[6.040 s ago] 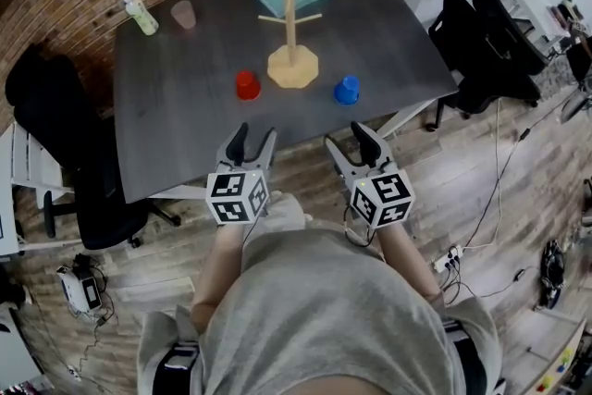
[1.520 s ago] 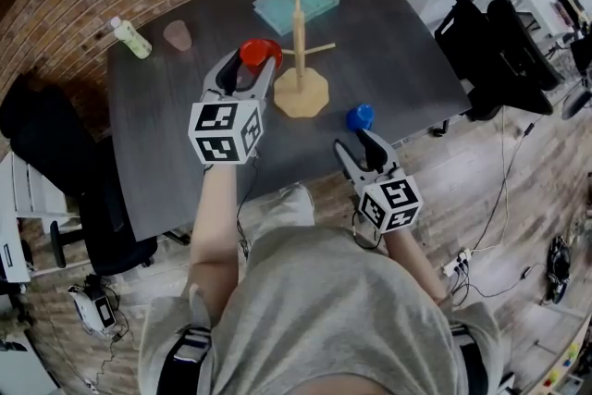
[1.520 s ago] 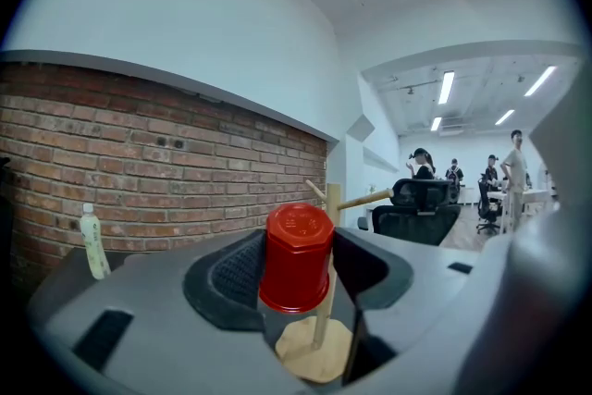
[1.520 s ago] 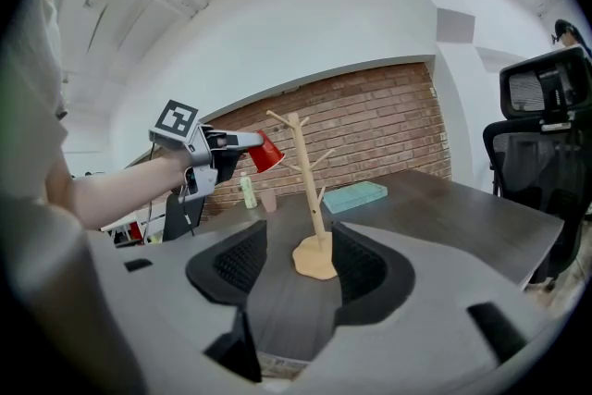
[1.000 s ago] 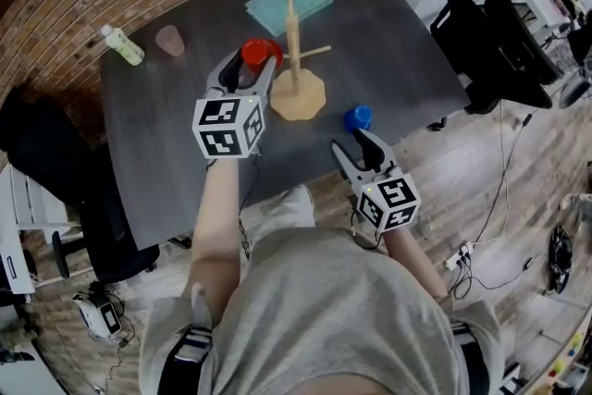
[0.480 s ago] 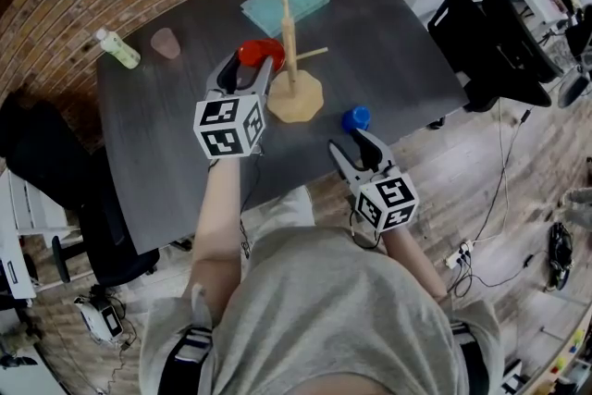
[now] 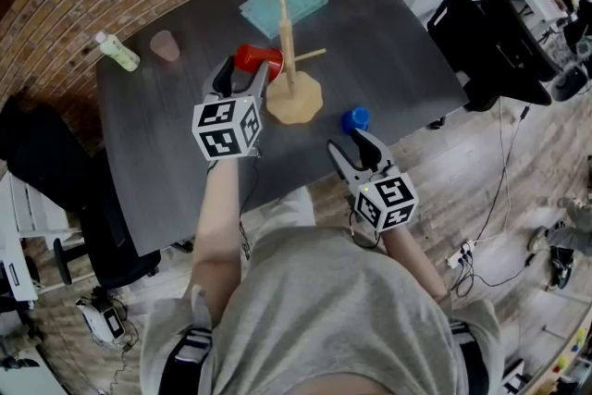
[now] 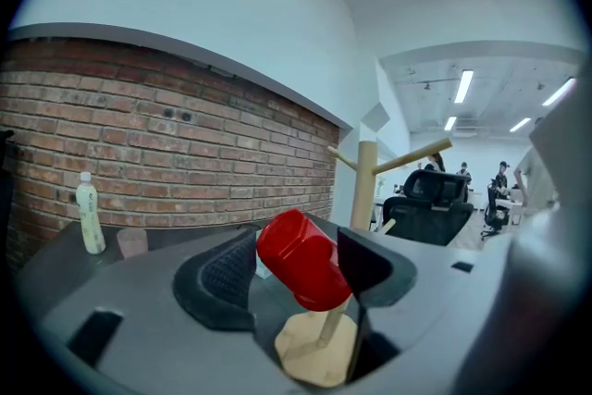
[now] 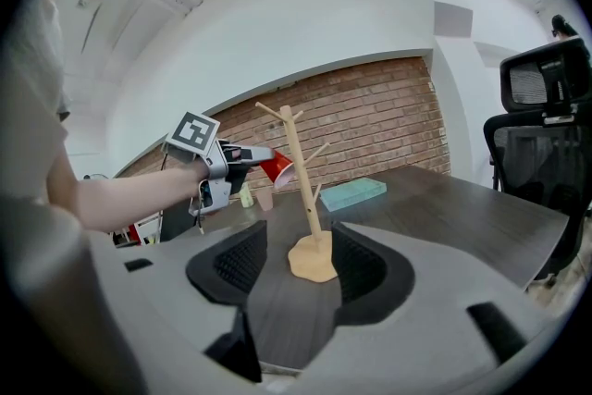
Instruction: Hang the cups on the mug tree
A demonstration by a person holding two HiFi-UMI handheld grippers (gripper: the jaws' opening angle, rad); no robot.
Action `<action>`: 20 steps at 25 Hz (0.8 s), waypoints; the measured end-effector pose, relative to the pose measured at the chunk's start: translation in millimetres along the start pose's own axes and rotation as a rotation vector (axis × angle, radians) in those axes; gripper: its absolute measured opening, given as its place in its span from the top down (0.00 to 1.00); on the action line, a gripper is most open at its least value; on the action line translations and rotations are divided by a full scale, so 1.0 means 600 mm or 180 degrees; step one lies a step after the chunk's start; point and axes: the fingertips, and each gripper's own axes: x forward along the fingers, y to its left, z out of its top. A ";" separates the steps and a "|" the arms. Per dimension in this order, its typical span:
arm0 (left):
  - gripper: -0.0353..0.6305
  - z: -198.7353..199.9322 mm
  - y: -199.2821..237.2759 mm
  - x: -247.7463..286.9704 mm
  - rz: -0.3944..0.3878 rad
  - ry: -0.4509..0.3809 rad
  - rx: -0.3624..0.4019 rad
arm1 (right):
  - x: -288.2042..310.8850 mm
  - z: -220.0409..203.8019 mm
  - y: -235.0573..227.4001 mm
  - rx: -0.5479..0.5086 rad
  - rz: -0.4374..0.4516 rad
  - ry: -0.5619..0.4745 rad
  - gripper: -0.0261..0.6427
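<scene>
The wooden mug tree (image 7: 288, 30) stands mid-table on its flat base (image 7: 294, 99). A red cup (image 7: 256, 60) lies tilted against its pole, resting on a low peg, as the left gripper view shows (image 8: 303, 259). My left gripper (image 7: 245, 75) is around the cup; its jaws have just been opening, with a gap at the left pad. The blue cup (image 7: 355, 119) sits upright near the table's front edge. My right gripper (image 7: 354, 146) hovers open just in front of it, holding nothing. In the right gripper view the tree (image 9: 301, 166) shows between the jaws.
At the table's back left stand a small bottle (image 7: 118, 51) and a pink cup (image 7: 166, 44). A teal tray (image 7: 283, 5) lies behind the tree. Black office chairs (image 7: 481, 23) stand right of the table, another chair (image 7: 46, 153) at left.
Six seconds ago both grippers hung at the table's front edge and the red cup stood on the table. Over the last second the cup tilted onto the tree and the left jaws spread.
</scene>
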 end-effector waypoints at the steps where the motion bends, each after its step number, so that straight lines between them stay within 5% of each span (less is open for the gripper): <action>1: 0.56 0.000 -0.001 0.000 0.0001 -0.0001 -0.0001 | 0.000 0.000 0.000 0.0001 -0.0001 -0.0004 0.64; 20: 0.55 -0.052 -0.018 -0.053 0.0115 0.0021 -0.0063 | -0.010 -0.009 -0.037 -0.0086 -0.0173 0.0027 0.64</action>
